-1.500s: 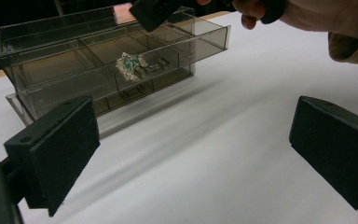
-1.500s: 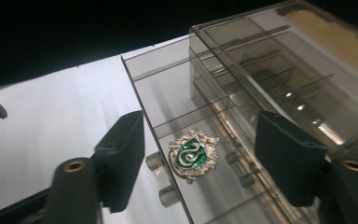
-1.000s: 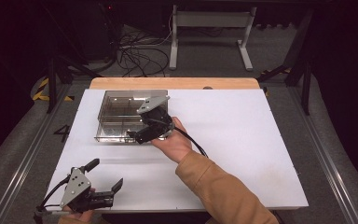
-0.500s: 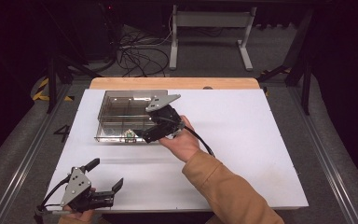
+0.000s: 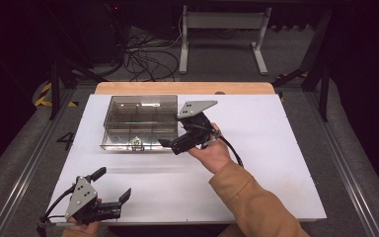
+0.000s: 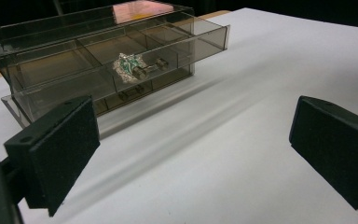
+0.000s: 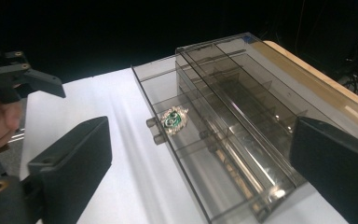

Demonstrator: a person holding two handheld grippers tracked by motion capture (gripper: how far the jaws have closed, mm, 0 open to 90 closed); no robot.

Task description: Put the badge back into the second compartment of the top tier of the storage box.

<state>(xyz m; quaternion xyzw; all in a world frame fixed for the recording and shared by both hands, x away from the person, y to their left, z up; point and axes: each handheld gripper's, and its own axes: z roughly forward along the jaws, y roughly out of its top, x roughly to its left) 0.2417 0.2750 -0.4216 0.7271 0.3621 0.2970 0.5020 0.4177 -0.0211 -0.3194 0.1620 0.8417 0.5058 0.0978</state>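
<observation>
A smoky clear compartment box point(image 5: 113, 106) sits at the table's back left, its drawer point(image 7: 242, 154) pulled out toward the front. A small green-and-silver ornament point(image 5: 137, 143) point(image 6: 129, 66) point(image 7: 173, 119) lies in a front drawer compartment. My right gripper point(image 5: 170, 144) point(image 7: 200, 172) hovers just right of the drawer front. Its jaws have just been opening, stand wide, and the pads touch nothing. My left gripper point(image 5: 112, 183) point(image 6: 191, 154) rests open near the table's front left corner, with only bare table between its pads.
The white table top point(image 5: 276, 163) has free room on the right and in the middle. A wooden strip point(image 5: 187, 88) runs along the back edge. Cables and a stand's legs lie on the floor behind. The left gripper point(image 7: 18, 77) also appears at the right gripper view's upper left.
My right gripper has pulled back to the right from the drawer front, and its jaws stand wider. The ornament in the drawer has come into sight. The left gripper has stayed put.
</observation>
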